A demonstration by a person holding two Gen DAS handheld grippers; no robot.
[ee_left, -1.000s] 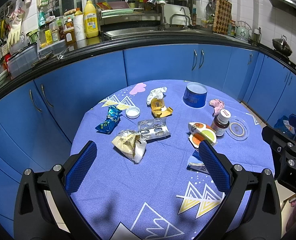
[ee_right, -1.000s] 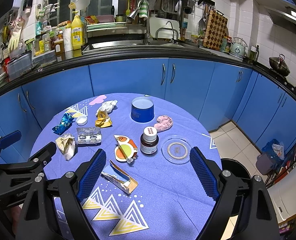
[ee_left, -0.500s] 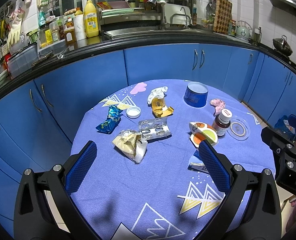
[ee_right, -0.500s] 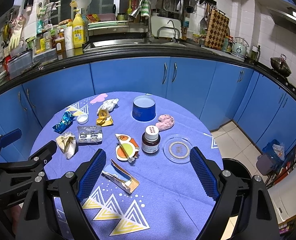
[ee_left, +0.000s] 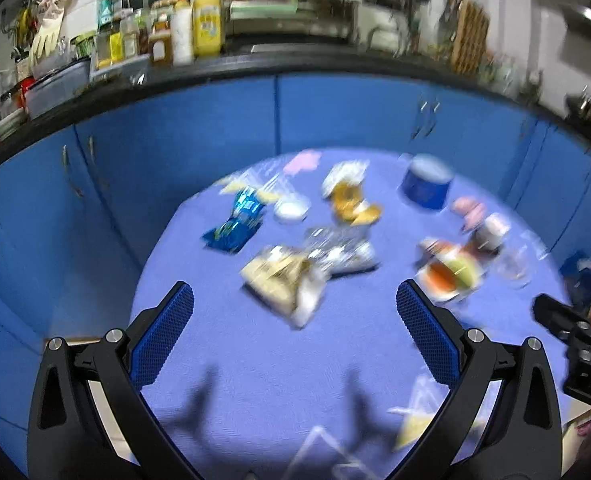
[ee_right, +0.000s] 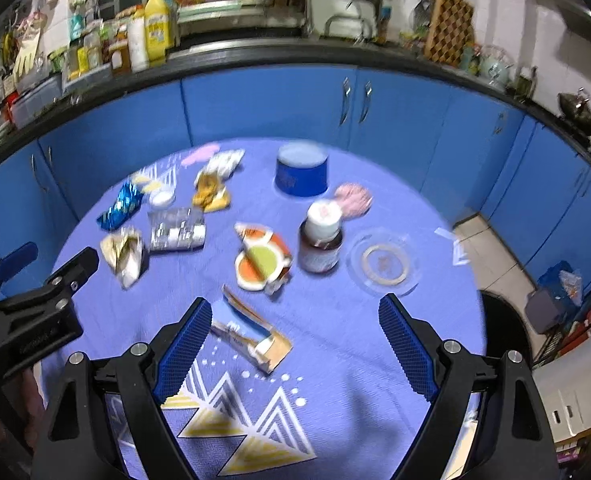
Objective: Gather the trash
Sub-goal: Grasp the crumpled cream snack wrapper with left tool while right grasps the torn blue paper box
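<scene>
Left gripper [ee_right: 39,276] body: pale lettering on the black housing, smeared, not legible.
Right gripper [ee_left: 575,344] body: pale lettering at the frame edge, cut off and blurred, not legible.
Brown bottle [ee_right: 320,240] cap: small red marks, unreadable.
Yellow bottle [ee_right: 157,28] on the counter: printed label, blurred.
Blue tub [ee_right: 301,174]: faint print on the wall, unreadable.
Wrappers and cartons: print smeared, nothing readable.

On the round table [ee_right: 335,380], a tub [ee_right: 301,174] stood at the back, a bottle [ee_right: 321,240] nearer, with a clear dish [ee_right: 383,262] to its right. Wrappers [ee_right: 125,254] lay on the left side. An opened carton [ee_right: 251,334], as far as the blur allowed, lay nearest the front, before a flattened packet [ee_right: 261,264].
</scene>
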